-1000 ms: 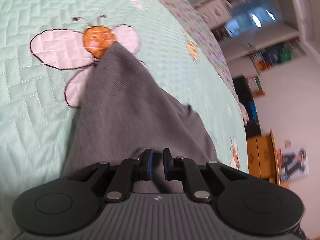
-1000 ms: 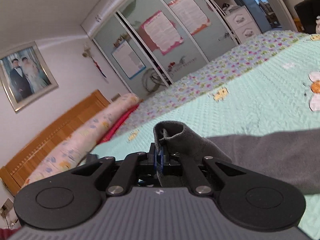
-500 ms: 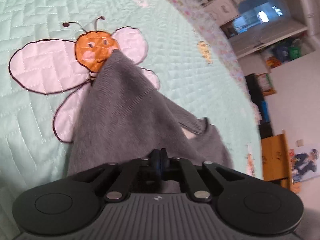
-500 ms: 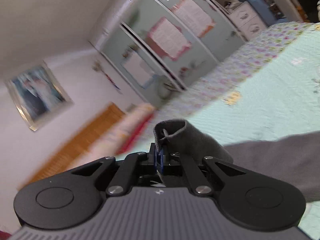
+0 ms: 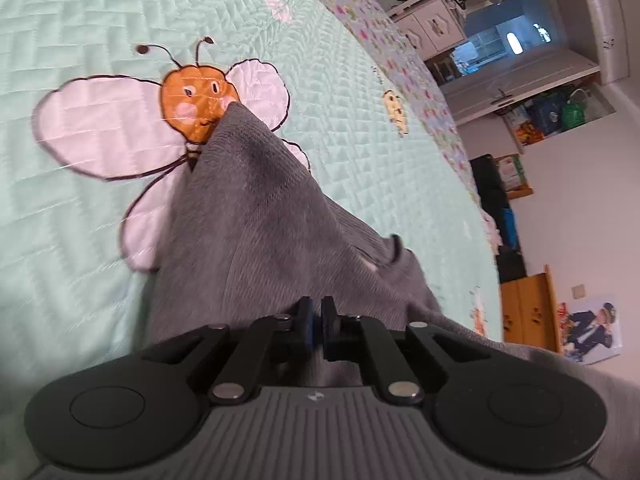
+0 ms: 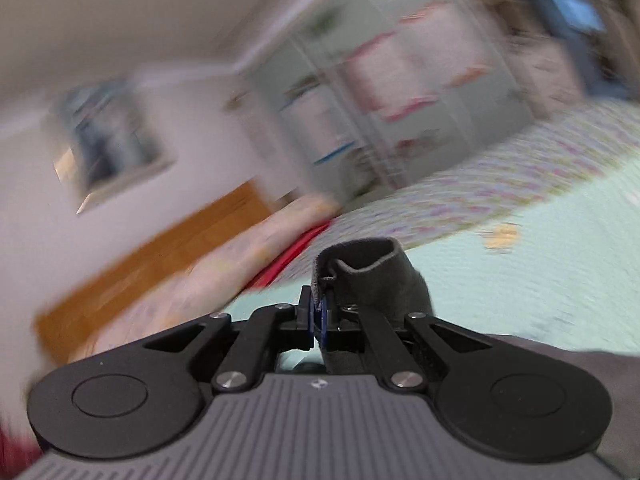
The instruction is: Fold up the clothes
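Left tongs (image 5: 316, 330): I see the pads nearly together with a thin gap showing; the jaws are opening slightly. Grey cloth lies under and around the tips, but I cannot tell whether any is still pinched.

The grey garment (image 5: 256, 240) drapes from the left tongs forward across the mint quilted bedspread (image 5: 80, 20), its far tip covering the lower edge of the stitched bee (image 5: 192, 106).

Right tongs (image 6: 318, 320): I read them as clamped on a rolled edge of the same garment (image 6: 368, 276), which stands up in a curl above the tips. Bed below; the background is blurred.
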{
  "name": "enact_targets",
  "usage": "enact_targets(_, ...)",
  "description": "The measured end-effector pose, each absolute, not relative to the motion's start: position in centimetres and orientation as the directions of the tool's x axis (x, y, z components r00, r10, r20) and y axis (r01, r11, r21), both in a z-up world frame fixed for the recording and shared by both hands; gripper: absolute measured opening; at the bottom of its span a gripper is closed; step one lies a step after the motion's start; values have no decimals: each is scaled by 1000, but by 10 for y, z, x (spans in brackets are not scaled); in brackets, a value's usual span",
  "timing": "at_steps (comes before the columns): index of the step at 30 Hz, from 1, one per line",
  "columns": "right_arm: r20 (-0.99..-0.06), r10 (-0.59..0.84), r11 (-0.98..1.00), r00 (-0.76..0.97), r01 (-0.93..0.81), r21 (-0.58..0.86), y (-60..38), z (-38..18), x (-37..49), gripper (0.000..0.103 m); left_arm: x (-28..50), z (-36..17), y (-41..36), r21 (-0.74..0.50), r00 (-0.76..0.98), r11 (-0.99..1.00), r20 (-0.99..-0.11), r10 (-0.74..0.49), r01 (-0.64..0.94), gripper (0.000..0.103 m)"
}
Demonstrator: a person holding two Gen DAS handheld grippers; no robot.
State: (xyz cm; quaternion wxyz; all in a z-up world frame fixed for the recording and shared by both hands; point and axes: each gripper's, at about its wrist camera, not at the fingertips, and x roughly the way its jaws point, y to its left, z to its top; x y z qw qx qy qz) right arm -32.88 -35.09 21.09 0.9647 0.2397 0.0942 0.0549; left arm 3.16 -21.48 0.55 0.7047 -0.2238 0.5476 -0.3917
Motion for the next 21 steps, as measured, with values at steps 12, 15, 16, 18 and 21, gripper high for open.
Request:
enact_targets(12,-622,165,652,765,-558,-513,-75,74,-363,2,-43,11,-74,-867,51,461,-460,-886,188,37)
enact_targets(15,-619,187,714,763,-538,-447,-74,69,-367,8,-70,14,-51,-862,54,456,-456,-888,222,39)
enact_targets(16,-614,198,759,764,-515,-397,-79,74,-368,22,-78,16,-46,-856,59,459,-459,-886,238,41)
enact_targets(18,-598,231,861,767,-447,-241,-100,86,-373,39,-94,17,-36,-840,72,477,-476,-877,258,42)
enact_targets(21,-559,253,967,790,-190,169,-166,96,-377,42,-118,16,-20,-826,94,499,-492,-865,265,43)
